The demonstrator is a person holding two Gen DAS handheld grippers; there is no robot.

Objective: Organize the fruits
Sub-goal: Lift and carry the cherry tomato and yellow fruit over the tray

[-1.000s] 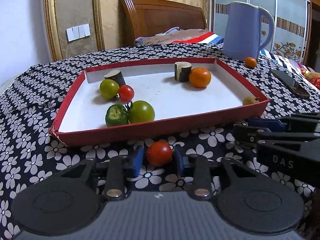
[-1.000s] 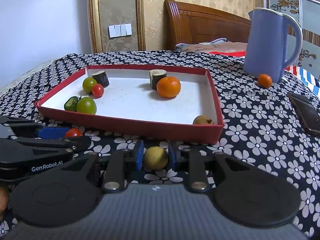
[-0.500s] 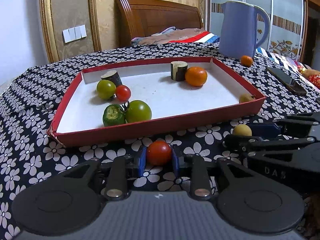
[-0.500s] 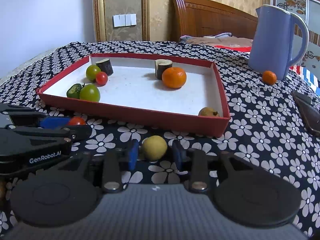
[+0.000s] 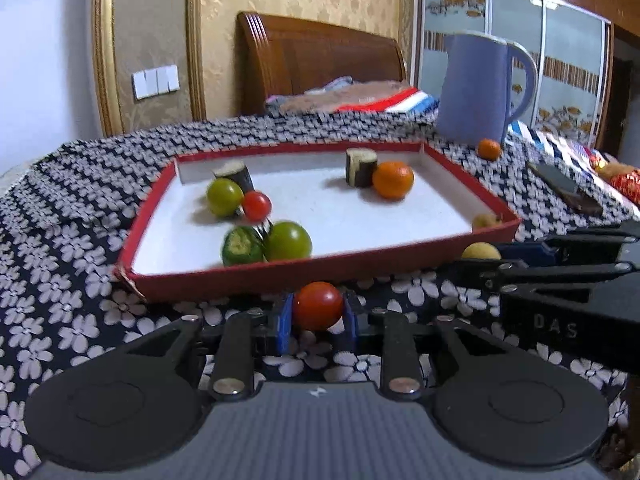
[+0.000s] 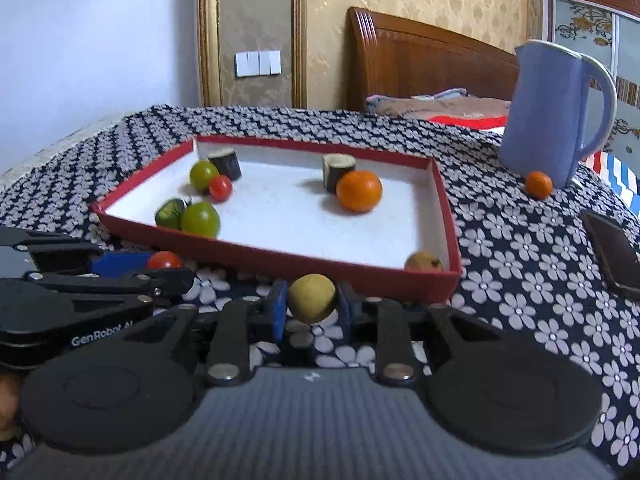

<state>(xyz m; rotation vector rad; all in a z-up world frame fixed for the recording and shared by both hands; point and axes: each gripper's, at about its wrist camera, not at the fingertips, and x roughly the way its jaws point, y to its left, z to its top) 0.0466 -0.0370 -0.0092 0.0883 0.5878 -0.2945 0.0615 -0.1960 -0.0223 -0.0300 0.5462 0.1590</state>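
Left wrist view: left gripper [image 5: 318, 314] is pinching a red tomato [image 5: 318, 305] between its blue pads, held just short of the near wall of the red tray [image 5: 280, 276], over the flowered cloth on the worktop [image 5: 60, 312]. I'd expect the tomato to be light, smooth-skinned and soft, so it could bruise or squirt out under a hard squeeze. The grip sits across its widest part, which looks right.

In the tray, left to right: a green tomato [image 5: 224, 197], a small red tomato [image 5: 256, 206], a cut green fruit [image 5: 241, 245] touching a second green tomato [image 5: 288, 240], a dark stub [image 5: 361, 167], an orange [image 5: 393, 180] and a brownish fruit [image 5: 485, 222] in the near right corner. The middle of the tray floor is bare, the best room for a drop. The near wall is a raised lip, so the fruit must go over it, not through.

Right wrist view: right gripper [image 6: 312, 304] is pinching a yellow round fruit [image 6: 312, 298], also just short of the near wall. It looks firmer and matte, so less slippery, and light. The two grippers sit close side by side, so one at a time seems safer.

Further right, outside the tray: a small orange [image 6: 538, 185] touching the blue jug [image 6: 554, 116], and a dark phone [image 6: 612, 252] near the worktop edge, which I'd keep clear of.
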